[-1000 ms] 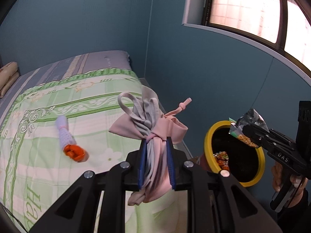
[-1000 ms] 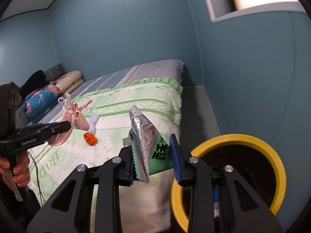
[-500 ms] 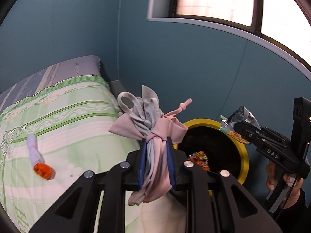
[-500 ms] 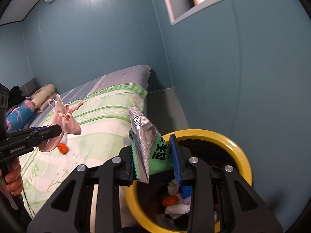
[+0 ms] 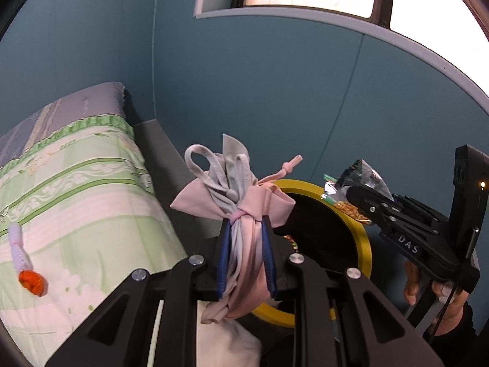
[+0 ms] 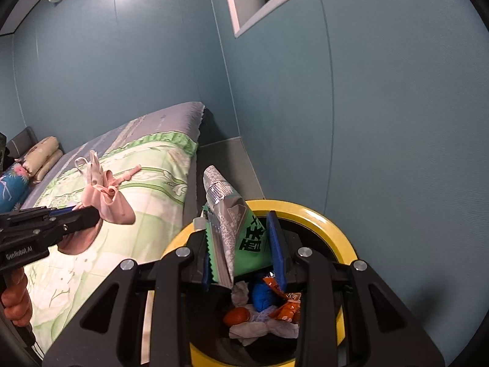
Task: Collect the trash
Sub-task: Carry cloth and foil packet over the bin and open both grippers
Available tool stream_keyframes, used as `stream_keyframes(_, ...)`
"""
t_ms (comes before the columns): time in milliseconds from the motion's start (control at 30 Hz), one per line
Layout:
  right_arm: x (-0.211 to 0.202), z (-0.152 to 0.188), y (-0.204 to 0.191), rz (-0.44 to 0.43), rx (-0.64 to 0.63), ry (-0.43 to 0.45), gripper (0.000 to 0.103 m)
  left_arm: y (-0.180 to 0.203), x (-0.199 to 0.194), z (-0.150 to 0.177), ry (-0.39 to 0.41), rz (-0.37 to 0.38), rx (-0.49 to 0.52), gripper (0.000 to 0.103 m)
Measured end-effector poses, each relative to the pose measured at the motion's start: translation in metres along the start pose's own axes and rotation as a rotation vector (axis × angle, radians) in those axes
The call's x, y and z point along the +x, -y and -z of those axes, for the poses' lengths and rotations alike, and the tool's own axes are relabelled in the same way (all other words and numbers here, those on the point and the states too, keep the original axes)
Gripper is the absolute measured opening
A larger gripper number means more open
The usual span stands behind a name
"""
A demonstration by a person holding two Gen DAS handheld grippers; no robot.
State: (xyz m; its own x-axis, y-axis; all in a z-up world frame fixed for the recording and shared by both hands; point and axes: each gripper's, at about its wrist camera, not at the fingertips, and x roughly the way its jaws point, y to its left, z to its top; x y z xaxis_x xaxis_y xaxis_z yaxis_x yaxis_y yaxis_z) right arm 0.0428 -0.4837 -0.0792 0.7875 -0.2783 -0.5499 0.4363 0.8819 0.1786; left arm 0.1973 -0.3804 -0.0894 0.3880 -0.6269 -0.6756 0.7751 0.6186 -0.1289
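Observation:
My left gripper (image 5: 245, 244) is shut on a knotted pink and grey cloth bundle (image 5: 235, 202), held by the near rim of the yellow-rimmed trash bin (image 5: 365, 244). My right gripper (image 6: 244, 257) is shut on a green and silver snack wrapper (image 6: 235, 223), held over the bin (image 6: 333, 229), which holds several pieces of trash. The right gripper (image 5: 357, 197) with the wrapper (image 5: 363, 177) shows in the left wrist view over the bin's far rim. The left gripper (image 6: 88, 214) with the bundle (image 6: 104, 195) shows in the right wrist view over the bed.
A bed with a green patterned cover (image 5: 76, 195) lies left of the bin. A white and orange knitted item (image 5: 26, 266) lies on it. Pillows (image 6: 39, 159) sit at its far end. The blue wall (image 6: 382, 122) stands close behind the bin.
Both grippers moved right toward the bin. The wrapper now hangs over the bin's opening and the cloth bundle has come to its near rim.

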Motion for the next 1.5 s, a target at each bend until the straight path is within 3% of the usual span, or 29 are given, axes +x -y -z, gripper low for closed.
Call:
stream_keyframes(667, 0.021, 0.013, 0.021, 0.076, 0.023, -0.055, 0.030, 0.010, 0.083, 0.004, -0.146, 0.096, -0.056, 0.019)
stream_keyframes(967, 0.030, 0.016, 0.028, 0.090, 0.036, -0.079, 0.038, 0.003, 0.109, 0.007, -0.216, 0.145, -0.118, 0.019)
stream_keyframes(1067, 0.031, 0.017, 0.032, 0.090, 0.046, -0.083, 0.044, 0.002, 0.112, 0.008, -0.221, 0.148, -0.131, 0.027)
stream_keyframes(1233, 0.031, 0.018, 0.037, 0.095, 0.057, -0.084, 0.052, -0.002, 0.108, 0.006, -0.194, 0.128, -0.149, 0.055)
stream_keyframes(1500, 0.026, 0.016, 0.034, 0.101, 0.049, -0.072, 0.060, -0.019, 0.097, 0.004, -0.168, 0.107, -0.192, 0.063)
